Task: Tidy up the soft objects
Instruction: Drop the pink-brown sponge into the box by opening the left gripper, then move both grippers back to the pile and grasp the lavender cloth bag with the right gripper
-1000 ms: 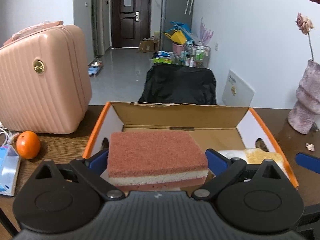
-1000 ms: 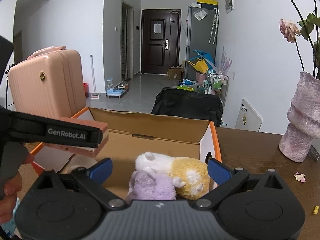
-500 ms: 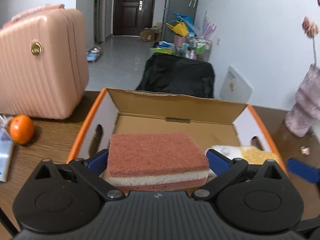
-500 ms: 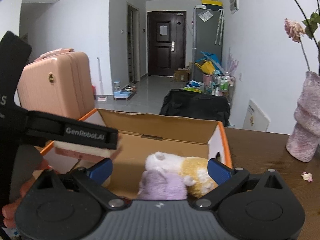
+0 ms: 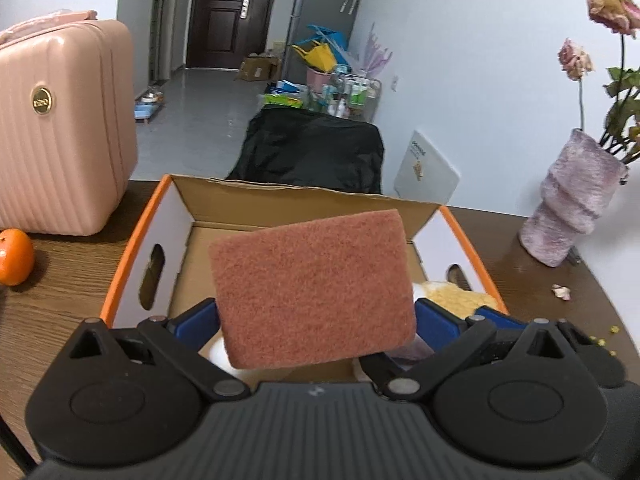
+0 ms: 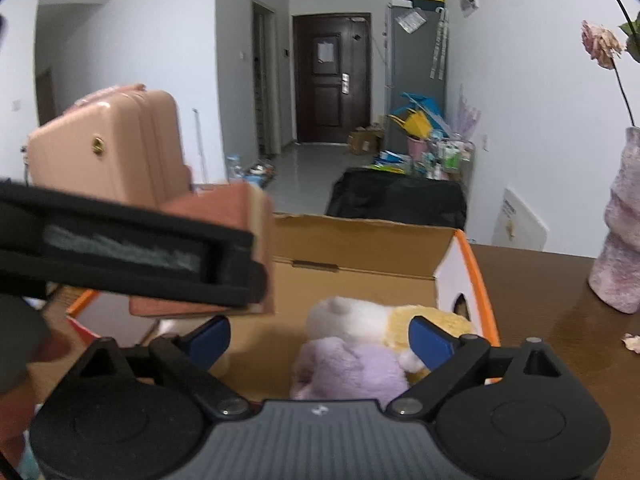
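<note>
Left half of the orange-rimmed cardboard box [image 5: 180,216] floor lies bare at nine o'clock. At three o'clock, the white-and-yellow plush toy [image 6: 384,316] and lilac plush toy [image 6: 352,368] fill the right side. The pink-red scouring sponge [image 5: 312,288] hangs over the middle.

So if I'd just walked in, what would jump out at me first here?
Probably the pink sponge, held between the fingers of the left hand-held gripper above the open cardboard box. Next, the soft toys in the right part of the box: a purple one in front of a white-and-yellow one. Then the pink suitcase standing on the table left of the box.
</note>
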